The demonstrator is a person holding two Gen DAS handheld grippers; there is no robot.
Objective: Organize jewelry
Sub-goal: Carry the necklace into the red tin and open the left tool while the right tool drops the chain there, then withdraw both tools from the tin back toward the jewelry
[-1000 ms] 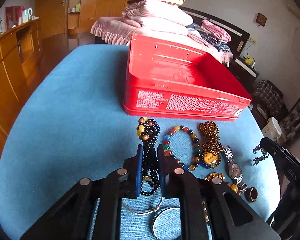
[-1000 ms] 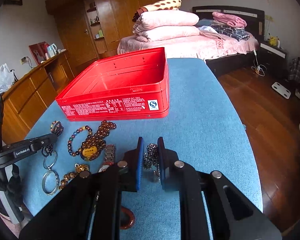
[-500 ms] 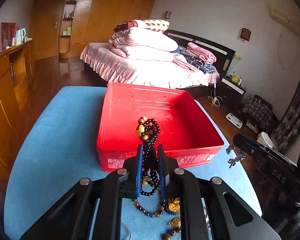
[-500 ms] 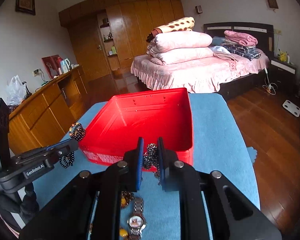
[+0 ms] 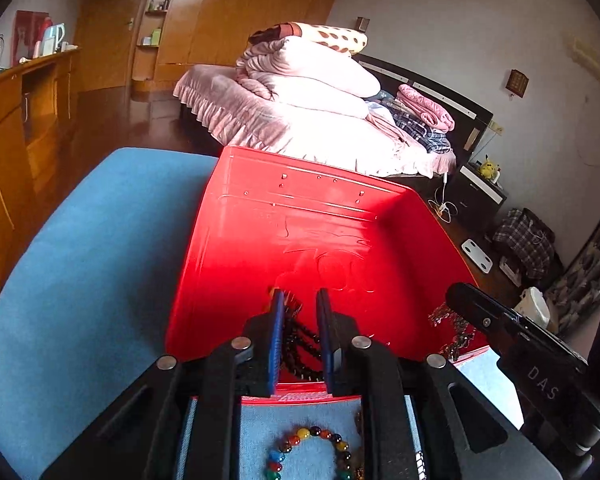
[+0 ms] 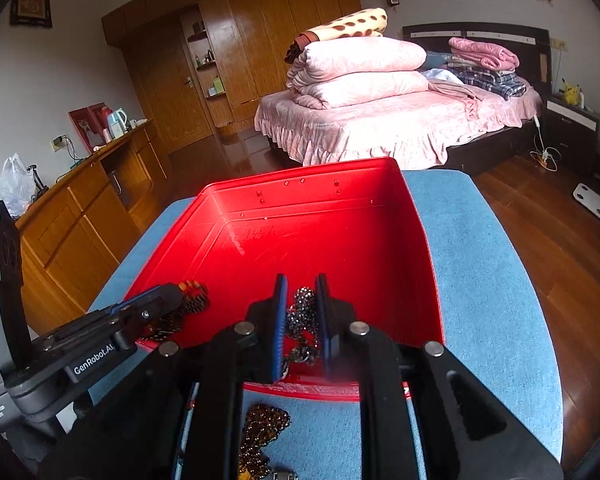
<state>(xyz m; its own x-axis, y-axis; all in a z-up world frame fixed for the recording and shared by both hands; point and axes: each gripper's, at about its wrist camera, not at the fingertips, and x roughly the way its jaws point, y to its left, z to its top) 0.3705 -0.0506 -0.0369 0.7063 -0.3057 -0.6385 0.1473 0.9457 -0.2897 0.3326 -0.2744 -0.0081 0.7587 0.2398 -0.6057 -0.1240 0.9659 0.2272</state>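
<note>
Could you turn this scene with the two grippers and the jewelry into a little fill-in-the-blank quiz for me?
1. Both grippers hover over an open metal box coloured ____.
2. The left gripper carries a string of ____ beads.
3. The table under the box has a ____ cloth.
4. The right gripper carries a sparkly silver-grey ____.

Missing words: red; black; blue; chain
</note>
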